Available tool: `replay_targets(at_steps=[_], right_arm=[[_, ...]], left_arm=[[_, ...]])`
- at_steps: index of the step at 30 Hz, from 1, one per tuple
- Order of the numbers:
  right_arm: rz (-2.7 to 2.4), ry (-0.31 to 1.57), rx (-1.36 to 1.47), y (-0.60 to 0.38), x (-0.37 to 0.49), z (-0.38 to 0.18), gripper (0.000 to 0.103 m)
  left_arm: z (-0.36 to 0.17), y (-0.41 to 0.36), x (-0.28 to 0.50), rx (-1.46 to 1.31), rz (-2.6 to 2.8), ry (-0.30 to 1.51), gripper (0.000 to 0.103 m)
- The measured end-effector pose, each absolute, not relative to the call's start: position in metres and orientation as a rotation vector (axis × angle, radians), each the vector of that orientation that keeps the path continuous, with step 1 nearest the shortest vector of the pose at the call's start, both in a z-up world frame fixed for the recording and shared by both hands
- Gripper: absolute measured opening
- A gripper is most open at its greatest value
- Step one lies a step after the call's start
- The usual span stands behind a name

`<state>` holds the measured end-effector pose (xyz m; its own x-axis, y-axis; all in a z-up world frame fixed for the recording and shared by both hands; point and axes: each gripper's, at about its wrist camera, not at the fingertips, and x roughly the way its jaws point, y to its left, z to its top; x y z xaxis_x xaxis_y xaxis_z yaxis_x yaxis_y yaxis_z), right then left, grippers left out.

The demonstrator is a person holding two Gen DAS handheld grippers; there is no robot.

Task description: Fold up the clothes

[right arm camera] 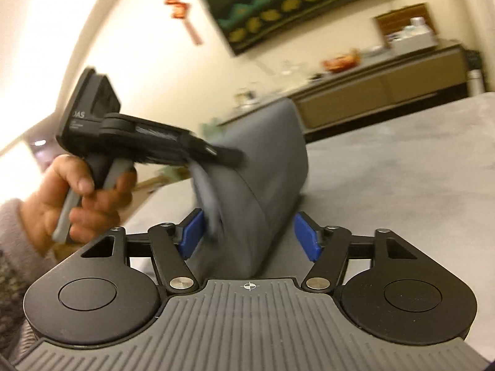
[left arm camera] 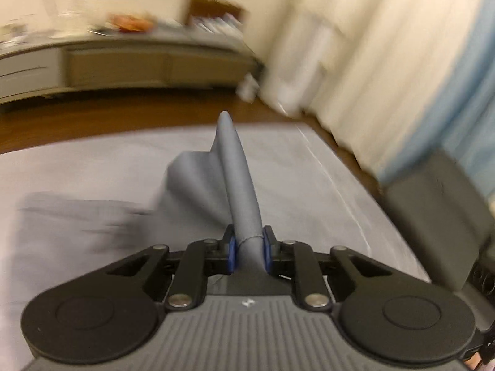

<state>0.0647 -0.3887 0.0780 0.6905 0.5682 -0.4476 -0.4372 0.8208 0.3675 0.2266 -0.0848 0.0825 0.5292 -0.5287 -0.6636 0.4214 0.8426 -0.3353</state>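
Grey-blue soft fabric garment [left arm camera: 239, 185] is lifted off the pale grey bed sheet [left arm camera: 92, 167]. Your left gripper [left arm camera: 250, 252] pinches a bunched fold between its blue pads. Your right gripper [right arm camera: 250, 235] stands wide, cloth hanging between its fingers [right arm camera: 304, 235].

long sideboard [right arm camera: 383, 89], wall hanging [right arm camera: 297, 3], curtains [left arm camera: 386, 46]
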Motion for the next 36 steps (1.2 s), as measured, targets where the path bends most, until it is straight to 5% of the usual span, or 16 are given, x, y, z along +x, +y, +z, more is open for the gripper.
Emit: replay_targets(at_steps=[2, 5, 14, 19, 23, 28, 33, 35, 36], right_arm=[[0.621, 0.571, 0.258, -0.376, 0.063, 0.082, 0.069], [0.689, 0.592, 0.236, -0.341, 0.067, 0.079, 0.069], [0.735, 0.742, -0.128, -0.212, 0.098, 0.030, 0.057], [0.394, 0.763, -0.368, -0.256, 0.143, 0.036, 0.079], [0.003, 0.720, -0.475, -0.318, 0.158, 0.040, 0.078], [0.171, 0.545, -0.175, -0.324, 0.122, 0.082, 0.078], [0.427, 0.621, -0.156, -0.282, 0.111, 0.062, 0.051], [0.397, 0.663, -0.208, -0.278, 0.130, 0.046, 0.048], [0.380, 0.683, -0.207, -0.281, 0.136, 0.040, 0.038]], left_arm=[[0.064, -0.017, 0.233, -0.219, -0.451, 0.845, 0.024], [0.017, 0.067, 0.236, -0.300, -0.248, 0.905, 0.053], [-0.077, 0.137, 0.200, -0.584, -0.243, 0.951, 0.056], [-0.066, 0.064, 0.182, -0.401, -0.587, 1.000, 0.055], [-0.037, 0.042, 0.176, -0.390, -0.731, 0.864, 0.049], [-0.044, 0.067, 0.195, -0.490, -0.649, 0.821, 0.050], [-0.064, 0.054, 0.196, -0.418, -0.650, 0.871, 0.050], [-0.069, 0.043, 0.192, -0.352, -0.605, 0.883, 0.050], [-0.074, 0.040, 0.190, -0.338, -0.543, 0.902, 0.048]])
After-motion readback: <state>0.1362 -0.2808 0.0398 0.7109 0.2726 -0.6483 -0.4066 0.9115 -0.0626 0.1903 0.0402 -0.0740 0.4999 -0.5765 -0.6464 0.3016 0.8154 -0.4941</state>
